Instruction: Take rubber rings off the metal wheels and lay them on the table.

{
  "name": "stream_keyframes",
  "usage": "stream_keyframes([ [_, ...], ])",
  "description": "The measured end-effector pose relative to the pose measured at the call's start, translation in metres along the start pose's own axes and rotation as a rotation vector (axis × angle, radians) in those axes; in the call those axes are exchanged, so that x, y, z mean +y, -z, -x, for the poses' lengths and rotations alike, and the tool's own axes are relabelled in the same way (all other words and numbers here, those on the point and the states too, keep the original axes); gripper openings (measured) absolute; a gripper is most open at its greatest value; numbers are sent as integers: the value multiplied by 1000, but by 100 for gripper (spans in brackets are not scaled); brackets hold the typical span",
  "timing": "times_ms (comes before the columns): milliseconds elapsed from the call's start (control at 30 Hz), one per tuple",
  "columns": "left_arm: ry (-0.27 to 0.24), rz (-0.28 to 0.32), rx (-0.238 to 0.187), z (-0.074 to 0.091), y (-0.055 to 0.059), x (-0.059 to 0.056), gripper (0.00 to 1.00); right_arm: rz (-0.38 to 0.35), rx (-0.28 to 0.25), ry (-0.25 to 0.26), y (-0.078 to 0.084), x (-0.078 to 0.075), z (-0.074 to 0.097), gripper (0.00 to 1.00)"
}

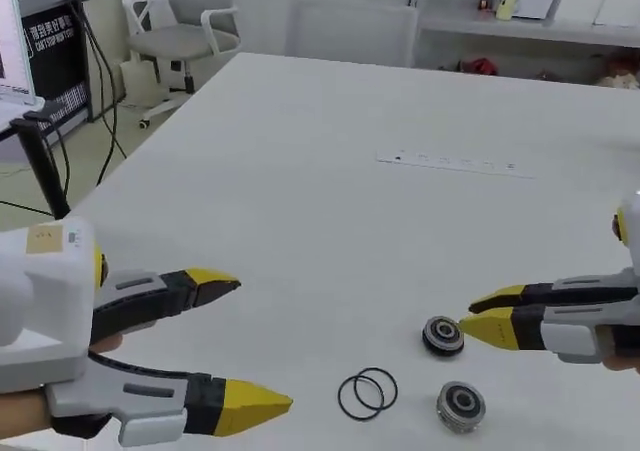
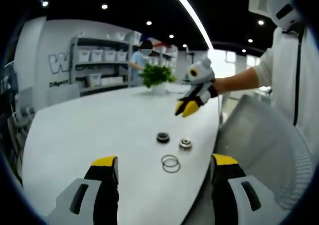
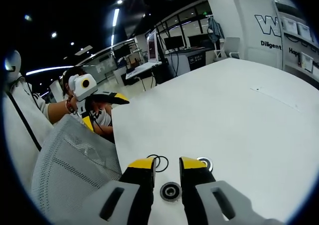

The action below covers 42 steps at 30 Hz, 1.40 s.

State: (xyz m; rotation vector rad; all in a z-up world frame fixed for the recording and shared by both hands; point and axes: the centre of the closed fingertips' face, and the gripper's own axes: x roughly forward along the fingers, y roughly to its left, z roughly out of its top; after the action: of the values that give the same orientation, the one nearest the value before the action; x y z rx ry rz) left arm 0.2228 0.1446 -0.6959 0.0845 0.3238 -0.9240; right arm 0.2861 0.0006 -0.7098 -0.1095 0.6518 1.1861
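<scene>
- The left gripper is hovering over the near left part of the white table. Its jaws are standing wide apart and holding nothing.
- The right gripper is reaching in from the right. Its jaws are showing only a narrow gap and gripping nothing.
- Its lower tip is sitting just beside the dark-rimmed wheel; contact cannot be confirmed.
- In the right gripper view, that wheel is showing on the table through the gap between the jaws.
- The silver-rimmed wheel is lying flat near the first, closer to the person.
- Two rubber rings are lying flat on the table, overlapping each other. They are just left of the silver-rimmed wheel and apart from both grippers.
- Whether the dark-rimmed wheel is carrying a ring cannot be told.
</scene>
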Motion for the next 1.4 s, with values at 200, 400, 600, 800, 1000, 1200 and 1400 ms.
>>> stream_keyframes([
  [200, 2, -17, -10, -8, -16, -4, 77, -17, -11, 6, 3, -11, 11, 16],
  [400, -2, -37, -2, -17, -24, -4, 77, -47, -15, 0, 13, -17, 16, 16],
  [600, -15, -31, 2, -22, -27, -4, 77, -73, -23, -7, 23, -22, 20, 16],
  [800, -17, -34, 12, -27, -30, -6, 77, -102, -26, -9, 33, -27, 24, 16],
  [1000, -8, -42, 18, -34, -34, -8, 76, -118, -32, -14, 38, -29, 26, 16],
  [1200, 11, -56, 31, -46, -38, -11, 76, -128, -41, -11, 42, -34, 29, 16],
  [1400, 37, -78, 31, -59, -46, -13, 75, -150, -58, -1, 45, -41, 33, 16],
])
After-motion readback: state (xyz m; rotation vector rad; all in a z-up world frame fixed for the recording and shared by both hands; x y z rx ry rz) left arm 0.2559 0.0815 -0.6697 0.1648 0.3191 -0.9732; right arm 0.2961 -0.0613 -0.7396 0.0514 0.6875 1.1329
